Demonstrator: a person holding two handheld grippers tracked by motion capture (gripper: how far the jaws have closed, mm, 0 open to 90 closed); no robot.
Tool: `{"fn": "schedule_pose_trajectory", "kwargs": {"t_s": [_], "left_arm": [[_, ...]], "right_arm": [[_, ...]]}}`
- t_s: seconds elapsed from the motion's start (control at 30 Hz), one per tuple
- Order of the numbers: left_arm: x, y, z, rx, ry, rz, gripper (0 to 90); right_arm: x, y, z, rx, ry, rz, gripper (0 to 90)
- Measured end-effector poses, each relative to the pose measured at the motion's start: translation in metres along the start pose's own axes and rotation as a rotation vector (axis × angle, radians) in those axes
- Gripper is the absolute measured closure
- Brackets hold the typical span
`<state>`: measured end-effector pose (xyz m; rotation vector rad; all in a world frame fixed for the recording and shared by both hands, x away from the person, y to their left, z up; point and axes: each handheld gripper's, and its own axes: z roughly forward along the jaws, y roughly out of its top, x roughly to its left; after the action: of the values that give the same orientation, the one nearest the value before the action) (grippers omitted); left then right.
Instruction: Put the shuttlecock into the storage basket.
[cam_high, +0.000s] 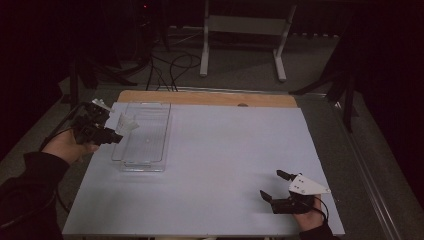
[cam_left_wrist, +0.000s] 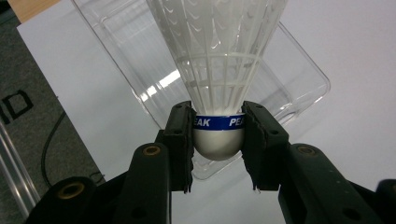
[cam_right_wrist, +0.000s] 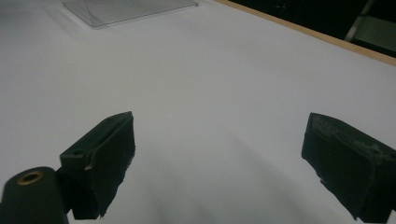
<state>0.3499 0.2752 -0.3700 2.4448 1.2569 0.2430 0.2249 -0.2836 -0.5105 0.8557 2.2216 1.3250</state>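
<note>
One shuttlecock is clamped by its cork in my left gripper over the clear tray, upper left, unreleased; right gripper idles wide apart, lower right.

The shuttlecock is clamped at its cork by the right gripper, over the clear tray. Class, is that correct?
Not quite: the left gripper clamps the shuttlecock at its cork, over the clear tray, as the left gripper view shows. The right gripper is open.
</note>
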Motion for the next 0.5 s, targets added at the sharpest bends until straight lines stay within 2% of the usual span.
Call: {"fn": "schedule_pose_trajectory", "kwargs": {"t_s": [0.2, 0.5], "left_arm": [[0.005, -0.002, 0.007, -0.017, -0.003, -0.018, 65.9], [0.010, -0.007, 0.021, -0.032, -0.029, 0.005, 65.9]], "right_arm": [[0.000, 0.000, 0.000, 0.000, 0.000, -0.003, 9.5], [0.000, 0.000, 0.000, 0.006, 0.002, -0.003, 9.5]]}}
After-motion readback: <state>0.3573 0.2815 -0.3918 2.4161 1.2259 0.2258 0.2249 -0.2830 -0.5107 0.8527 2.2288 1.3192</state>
